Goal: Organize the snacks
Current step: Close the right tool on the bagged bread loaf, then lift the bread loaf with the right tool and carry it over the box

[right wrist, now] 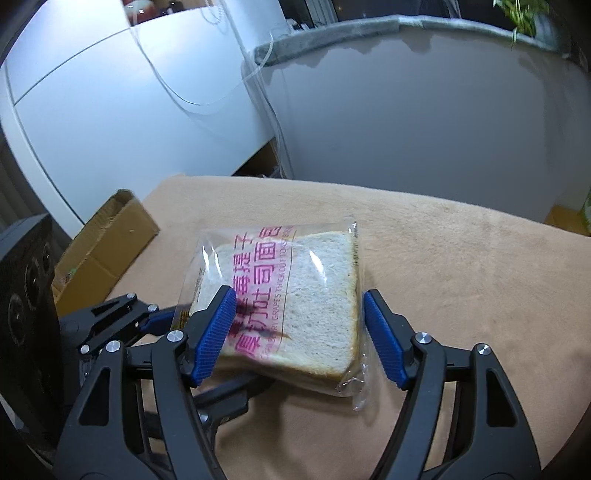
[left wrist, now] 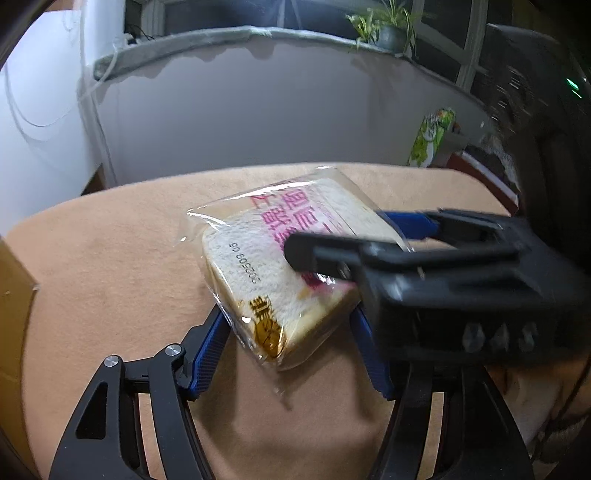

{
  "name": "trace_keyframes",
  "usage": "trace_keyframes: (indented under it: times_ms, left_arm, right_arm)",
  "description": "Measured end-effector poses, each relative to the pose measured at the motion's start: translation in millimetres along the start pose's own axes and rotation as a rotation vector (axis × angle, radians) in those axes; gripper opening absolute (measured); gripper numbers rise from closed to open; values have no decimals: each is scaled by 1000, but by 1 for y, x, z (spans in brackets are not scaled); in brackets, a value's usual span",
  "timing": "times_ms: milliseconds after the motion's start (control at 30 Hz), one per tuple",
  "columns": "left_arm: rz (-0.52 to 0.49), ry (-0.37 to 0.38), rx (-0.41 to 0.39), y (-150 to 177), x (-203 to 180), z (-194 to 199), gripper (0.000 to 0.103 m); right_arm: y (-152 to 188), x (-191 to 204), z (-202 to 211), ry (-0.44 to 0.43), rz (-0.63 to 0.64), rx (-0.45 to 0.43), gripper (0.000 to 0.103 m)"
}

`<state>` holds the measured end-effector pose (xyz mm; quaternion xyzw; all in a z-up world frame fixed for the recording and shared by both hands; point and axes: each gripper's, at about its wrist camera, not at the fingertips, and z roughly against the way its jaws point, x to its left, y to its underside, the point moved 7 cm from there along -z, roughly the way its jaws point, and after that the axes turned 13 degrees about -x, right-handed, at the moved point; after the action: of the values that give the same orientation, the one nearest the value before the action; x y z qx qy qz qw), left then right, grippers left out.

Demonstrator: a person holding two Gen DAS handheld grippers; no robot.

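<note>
A clear bag of sliced white bread with pink print is held above the tan tablecloth. My left gripper has its blue pads against the bag's near corner, shut on it. My right gripper comes in from the right in the left wrist view, its fingers straddling the bag's far end. In the right wrist view the bread bag sits between my right gripper's blue pads, which stand apart from its sides. The left gripper's fingers show at the bag's left edge.
An open cardboard box stands at the table's left edge, also showing at the left in the left wrist view. A green snack packet stands beyond the table's far right. A white wall and a grey ledge with a potted plant lie behind.
</note>
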<state>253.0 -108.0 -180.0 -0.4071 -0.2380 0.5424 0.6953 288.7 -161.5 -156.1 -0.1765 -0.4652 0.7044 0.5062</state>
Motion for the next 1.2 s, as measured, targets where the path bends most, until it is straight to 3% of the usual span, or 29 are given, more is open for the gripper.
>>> trace_keyframes:
  times_ms: [267,633,867,1200]
  left_arm:
    - [-56,5,-85,8,-5,73,65]
    - [-114,-41,-230,-2,13,177,65]
    - [-118,-87,-317,-14,33,222,65]
    - [-71,-135,-338,-4,71,242,65]
  right_arm:
    - [3,40,60,23,8,-76,73]
    - [-21,142,122,-42,109,-203,73]
    - [-37,189,126,-81,174,-232,73]
    - [-36,233,101,-143,215,-201,73]
